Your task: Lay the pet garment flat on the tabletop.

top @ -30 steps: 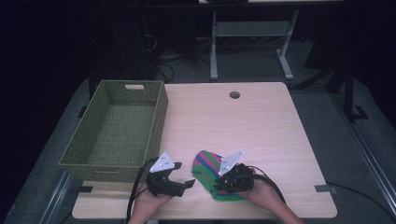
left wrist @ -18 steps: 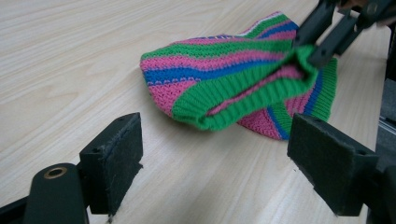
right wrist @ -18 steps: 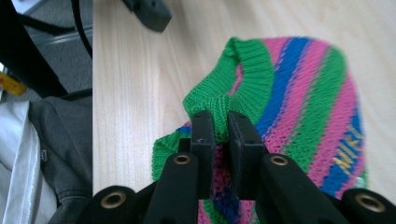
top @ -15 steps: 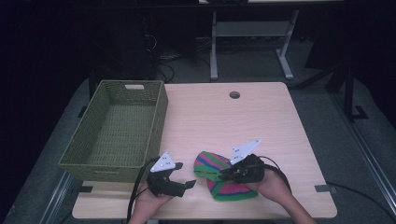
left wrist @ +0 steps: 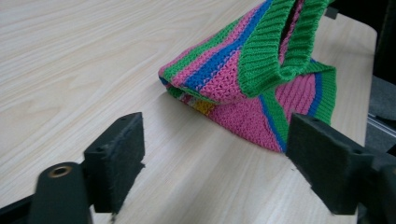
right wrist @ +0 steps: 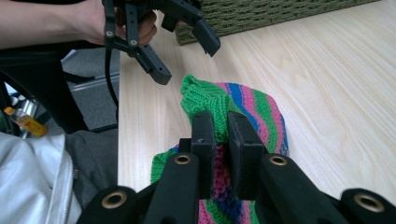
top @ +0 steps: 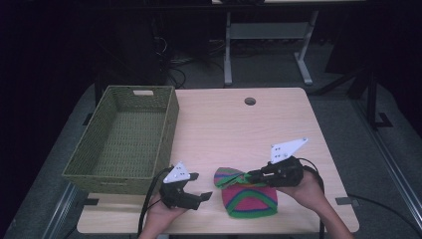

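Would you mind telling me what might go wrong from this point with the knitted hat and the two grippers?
1. The right gripper pinches just a fold near the green rim of the knitted hat; most of it rests on the table, so the stretchy knit may slip free if lifted further.
2. The left gripper stands open, beside the hat without touching it, so it gives no support.
3. The hat lies near the table's front edge; if dropped, it could fall off.

Right gripper (top: 249, 175) clamped and lifted, left gripper (top: 203, 188) low with jaws apart
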`<action>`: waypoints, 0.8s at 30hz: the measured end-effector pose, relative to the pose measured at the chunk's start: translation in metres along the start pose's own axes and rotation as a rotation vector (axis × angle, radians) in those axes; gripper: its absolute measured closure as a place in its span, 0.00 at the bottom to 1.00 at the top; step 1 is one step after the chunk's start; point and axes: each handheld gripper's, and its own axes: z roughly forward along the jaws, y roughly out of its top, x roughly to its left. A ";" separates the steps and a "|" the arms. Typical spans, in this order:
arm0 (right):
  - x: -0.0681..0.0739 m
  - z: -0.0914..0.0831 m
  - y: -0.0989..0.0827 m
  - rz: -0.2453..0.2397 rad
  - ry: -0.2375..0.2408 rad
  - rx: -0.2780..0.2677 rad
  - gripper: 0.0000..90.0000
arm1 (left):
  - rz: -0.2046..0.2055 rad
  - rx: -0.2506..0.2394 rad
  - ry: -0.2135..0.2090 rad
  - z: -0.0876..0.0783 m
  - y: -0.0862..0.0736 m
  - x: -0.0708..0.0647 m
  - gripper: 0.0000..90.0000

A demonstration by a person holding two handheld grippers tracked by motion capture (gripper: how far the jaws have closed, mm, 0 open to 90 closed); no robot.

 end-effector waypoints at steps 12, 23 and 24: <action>-0.006 -0.005 -0.028 0.034 0.063 -0.028 0.90 | 0.079 0.049 -0.059 0.015 0.010 -0.011 0.25; -0.013 -0.017 -0.038 0.064 0.075 -0.071 0.90 | 0.161 0.069 -0.068 0.032 0.020 -0.015 0.32; -0.014 -0.018 -0.038 0.064 0.075 -0.070 0.90 | 0.176 0.076 -0.069 0.034 0.021 -0.015 0.33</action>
